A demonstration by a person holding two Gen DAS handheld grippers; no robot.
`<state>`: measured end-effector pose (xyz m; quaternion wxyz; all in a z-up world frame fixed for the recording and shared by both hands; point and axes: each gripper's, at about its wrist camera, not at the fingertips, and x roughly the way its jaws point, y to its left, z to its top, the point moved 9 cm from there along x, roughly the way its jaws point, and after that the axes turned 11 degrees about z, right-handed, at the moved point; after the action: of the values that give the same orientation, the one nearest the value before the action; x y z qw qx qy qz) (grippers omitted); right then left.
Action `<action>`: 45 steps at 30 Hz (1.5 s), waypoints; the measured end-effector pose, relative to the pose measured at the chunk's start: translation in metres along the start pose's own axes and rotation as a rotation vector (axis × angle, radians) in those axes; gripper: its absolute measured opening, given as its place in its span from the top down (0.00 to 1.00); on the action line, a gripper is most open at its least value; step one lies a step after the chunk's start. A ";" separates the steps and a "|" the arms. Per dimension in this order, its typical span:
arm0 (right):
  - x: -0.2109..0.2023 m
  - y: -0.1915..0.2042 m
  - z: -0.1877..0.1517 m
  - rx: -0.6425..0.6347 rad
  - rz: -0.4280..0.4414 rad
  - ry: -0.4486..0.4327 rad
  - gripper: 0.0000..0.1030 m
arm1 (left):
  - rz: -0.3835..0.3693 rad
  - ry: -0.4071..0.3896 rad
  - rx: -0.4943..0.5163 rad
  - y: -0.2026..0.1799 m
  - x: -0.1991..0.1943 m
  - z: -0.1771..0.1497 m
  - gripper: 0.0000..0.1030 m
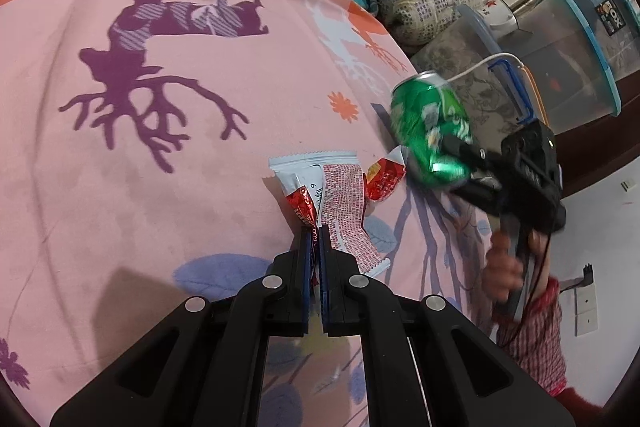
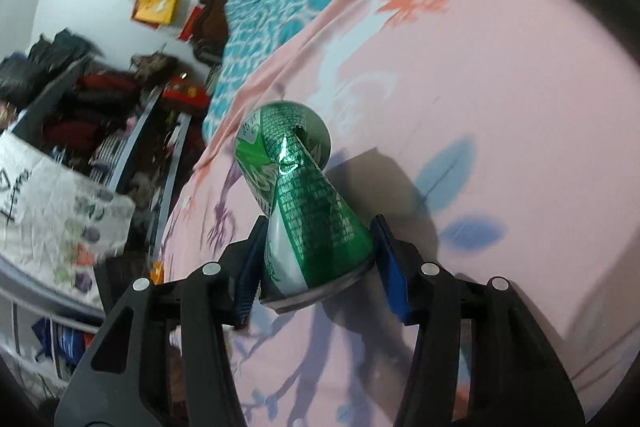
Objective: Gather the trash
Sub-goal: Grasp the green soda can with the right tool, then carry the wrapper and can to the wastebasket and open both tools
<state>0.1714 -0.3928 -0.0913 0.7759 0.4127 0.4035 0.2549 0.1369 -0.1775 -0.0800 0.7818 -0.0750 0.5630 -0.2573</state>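
**Can and wrapper gripped over the bed, disposal yet to come**

A crushed green drinks can (image 2: 298, 203) is seen clamped between the blue pads of the right gripper (image 2: 316, 263), its jaws drawn in against the can's lower end while the dented body and far end jut forward above the pink printed bedsheet (image 2: 500, 87). From the left wrist view the same can (image 1: 430, 131) is shown lifted clear of the sheet at the bed's right edge, borne by the right gripper (image 1: 464, 151), whose handle is held by a hand (image 1: 506, 263) in a checked red sleeve.

The left gripper (image 1: 316, 247) is pictured with its jaws pinched tight on a red-and-white snack wrapper (image 1: 320, 195), the foil fanning out ahead of the fingertips. Whether the wrapper is raised or rests on the sheet cannot be told. A second, smaller piece of red wrapper (image 1: 384, 179) is seen just beside it, close to the can; whether it is a separate scrap or part of the gripped packet cannot be made out.

Both pieces of rubbish are judged to be picked up, so the gathering stage appears largely done. No bin or rubbish bag can be identified with certainty in either view. The carrying and dropping of the can and wrapper are therefore judged to remain, along with the small red scrap if it is loose.
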 end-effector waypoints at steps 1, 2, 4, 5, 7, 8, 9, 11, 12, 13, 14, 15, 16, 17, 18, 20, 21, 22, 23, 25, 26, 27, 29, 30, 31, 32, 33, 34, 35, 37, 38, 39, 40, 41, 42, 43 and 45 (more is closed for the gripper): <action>0.002 0.004 -0.005 -0.009 0.002 0.001 0.48 | 0.000 0.001 0.001 -0.003 0.001 0.002 0.97; 0.004 0.007 -0.008 -0.015 0.001 -0.004 0.48 | -0.001 0.003 0.002 -0.004 0.001 0.003 0.97; 0.008 0.011 -0.012 -0.004 0.010 -0.017 0.48 | -0.004 -0.001 0.002 -0.009 0.000 0.007 0.97; 0.009 0.013 -0.014 -0.001 0.017 -0.025 0.49 | -0.010 -0.010 0.004 -0.013 -0.003 0.010 0.97; 0.007 0.016 -0.021 0.017 0.051 -0.040 0.49 | -0.013 -0.030 0.015 -0.020 -0.009 0.014 0.97; 0.005 0.017 -0.023 0.032 0.067 -0.050 0.49 | -0.015 -0.038 0.022 -0.024 -0.012 0.017 0.97; 0.002 0.017 -0.025 0.045 0.076 -0.060 0.49 | -0.016 -0.041 0.028 -0.028 -0.014 0.018 0.97; -0.009 0.015 -0.028 0.080 0.103 -0.090 0.49 | -0.016 -0.040 0.045 -0.037 -0.014 0.020 0.97; -0.014 0.013 -0.029 0.090 0.112 -0.103 0.49 | -0.016 -0.038 0.052 -0.042 -0.013 0.021 0.97; -0.023 0.012 -0.030 0.100 0.122 -0.120 0.49 | -0.020 -0.034 0.059 -0.048 -0.013 0.021 0.97; -0.031 0.011 -0.029 0.104 0.126 -0.133 0.49 | -0.026 -0.029 0.068 -0.056 -0.011 0.022 0.97; -0.042 0.010 -0.028 0.104 0.127 -0.151 0.49 | -0.030 -0.026 0.076 -0.063 -0.009 0.023 0.97; -0.051 0.009 -0.027 0.103 0.125 -0.168 0.49 | -0.035 -0.023 0.088 -0.072 -0.008 0.023 0.97; -0.066 0.008 -0.027 0.098 0.117 -0.196 0.49 | -0.043 -0.020 0.106 -0.084 -0.007 0.023 0.97; -0.078 0.006 -0.026 0.095 0.111 -0.215 0.49 | -0.049 -0.018 0.122 -0.094 -0.005 0.022 0.97; -0.111 -0.001 -0.025 0.092 0.095 -0.269 0.49 | -0.066 -0.010 0.166 -0.126 0.001 0.021 0.97; -0.129 -0.006 -0.026 0.091 0.082 -0.302 0.49 | -0.074 -0.004 0.186 -0.141 0.004 0.020 0.97; -0.146 -0.010 -0.024 0.091 0.065 -0.331 0.49 | -0.084 0.002 0.210 -0.158 0.008 0.020 0.97; -0.168 -0.016 -0.024 0.090 0.043 -0.368 0.49 | -0.096 0.010 0.240 -0.180 0.014 0.020 0.97; -0.211 -0.029 -0.025 0.096 0.005 -0.440 0.49 | -0.114 0.023 0.290 -0.217 0.025 0.018 0.97; -0.240 -0.040 -0.027 0.108 -0.022 -0.490 0.49 | -0.127 0.036 0.319 -0.241 0.033 0.017 0.97; -0.258 -0.047 -0.028 0.118 -0.040 -0.521 0.49 | -0.137 0.047 0.343 -0.260 0.039 0.015 0.97; -0.301 -0.067 -0.032 0.137 -0.105 -0.595 0.49 | -0.153 0.067 0.400 -0.306 0.056 0.012 0.97; -0.316 -0.076 -0.034 0.145 -0.133 -0.616 0.49 | -0.156 0.075 0.423 -0.323 0.063 0.010 0.97; -0.327 -0.084 -0.035 0.154 -0.156 -0.633 0.49 | -0.156 0.083 0.447 -0.340 0.071 0.008 0.97; -0.339 -0.094 -0.036 0.170 -0.178 -0.652 0.49 | -0.149 0.090 0.475 -0.358 0.082 0.005 0.97; -0.346 -0.103 -0.037 0.186 -0.194 -0.664 0.49 | -0.138 0.096 0.500 -0.373 0.091 0.003 0.97; -0.352 -0.112 -0.038 0.199 -0.213 -0.672 0.49 | -0.128 0.100 0.513 -0.383 0.099 0.002 0.96; -0.355 -0.120 -0.037 0.207 -0.233 -0.675 0.47 | -0.112 0.110 0.526 -0.393 0.110 -0.001 0.95; -0.355 -0.135 -0.031 0.224 -0.272 -0.675 0.41 | -0.082 0.125 0.539 -0.402 0.129 -0.005 0.84; -0.354 -0.141 -0.027 0.230 -0.287 -0.673 0.27 | -0.054 0.128 0.549 -0.406 0.140 -0.007 0.65; -0.351 -0.147 -0.022 0.231 -0.310 -0.671 0.23 | -0.026 0.122 0.553 -0.406 0.147 -0.007 0.55; -0.353 -0.153 -0.023 0.225 -0.335 -0.671 0.21 | 0.010 0.110 0.558 -0.406 0.156 -0.006 0.46; -0.351 -0.155 -0.019 0.212 -0.374 -0.663 0.21 | 0.025 0.110 0.562 -0.405 0.159 -0.006 0.47; -0.352 -0.158 -0.018 0.201 -0.390 -0.660 0.21 | 0.033 0.119 0.565 -0.404 0.162 -0.007 0.47; -0.352 -0.156 -0.017 0.184 -0.409 -0.665 0.22 | 0.029 0.129 0.561 -0.403 0.162 -0.007 0.47; -0.357 -0.150 -0.019 0.159 -0.436 -0.692 0.22 | 0.010 0.112 0.564 -0.398 0.152 -0.004 0.46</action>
<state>-0.0302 -0.7239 -0.0757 0.8673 0.4374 0.2150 -0.1010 0.0423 -0.5913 -0.0475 0.7407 0.1624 0.5120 -0.4036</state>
